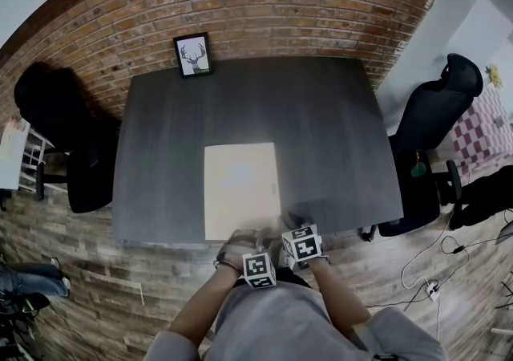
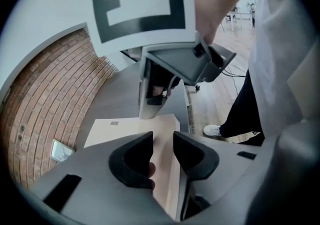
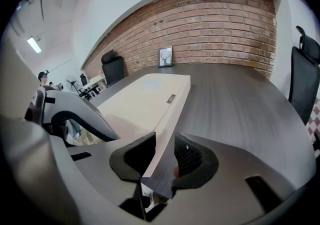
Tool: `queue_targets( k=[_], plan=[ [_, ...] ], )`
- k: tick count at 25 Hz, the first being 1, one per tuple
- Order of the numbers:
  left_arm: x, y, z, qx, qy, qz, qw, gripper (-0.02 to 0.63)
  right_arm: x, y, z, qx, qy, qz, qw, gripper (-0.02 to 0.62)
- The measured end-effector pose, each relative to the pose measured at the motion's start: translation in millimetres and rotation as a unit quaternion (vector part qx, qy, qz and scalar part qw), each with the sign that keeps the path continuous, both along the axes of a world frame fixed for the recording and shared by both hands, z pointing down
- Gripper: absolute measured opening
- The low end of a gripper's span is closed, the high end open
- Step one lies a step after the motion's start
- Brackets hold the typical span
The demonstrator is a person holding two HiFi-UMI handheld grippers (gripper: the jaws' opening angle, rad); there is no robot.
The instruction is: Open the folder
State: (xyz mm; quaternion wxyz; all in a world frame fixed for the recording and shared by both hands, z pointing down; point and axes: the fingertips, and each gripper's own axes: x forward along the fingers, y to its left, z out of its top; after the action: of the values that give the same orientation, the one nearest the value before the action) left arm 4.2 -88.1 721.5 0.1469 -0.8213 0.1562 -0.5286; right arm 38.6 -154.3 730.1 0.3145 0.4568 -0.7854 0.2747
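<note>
A cream folder (image 1: 240, 187) lies shut on the dark bench (image 1: 329, 127). The left gripper (image 2: 162, 145) and the right gripper (image 3: 164, 148) straddle its near edge, jaws apart.

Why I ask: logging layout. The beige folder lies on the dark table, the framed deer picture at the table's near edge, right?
No: the head view shows the framed deer picture at the far edge of the dark table.

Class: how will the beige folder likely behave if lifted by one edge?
Probably light and somewhat bendy: the folder looks like slim card. May slide when pushed, since it lies flat on the smooth-looking table.
</note>
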Motion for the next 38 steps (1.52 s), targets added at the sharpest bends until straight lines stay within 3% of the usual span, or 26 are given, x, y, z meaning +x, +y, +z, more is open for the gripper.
queue_targets(
  k=[13,19,24,28,38],
  plan=[
    [-5,0,-33,0.023,0.064,-0.058,0.9959,0.028,1,0,2,-0.003,0.002,-0.007,1.000,0.095],
    [-17,-9,-68,0.060,0.122,-0.107,0.9850,0.018,0,-1,2,-0.005,0.003,-0.011,1.000,0.095],
    [-40,-10,-102,0.092,0.179,-0.163,0.9660,0.017,0,-1,2,-0.005,0.006,-0.014,1.000,0.095],
    [-63,-11,-127,0.116,0.214,-0.216,0.9457,0.012,1,-2,2,-0.006,0.006,-0.017,1.000,0.095],
    [-147,-8,-170,0.176,0.269,-0.353,0.8786,0.005,0,-2,2,-0.007,0.013,-0.023,1.000,0.095]
  ],
)
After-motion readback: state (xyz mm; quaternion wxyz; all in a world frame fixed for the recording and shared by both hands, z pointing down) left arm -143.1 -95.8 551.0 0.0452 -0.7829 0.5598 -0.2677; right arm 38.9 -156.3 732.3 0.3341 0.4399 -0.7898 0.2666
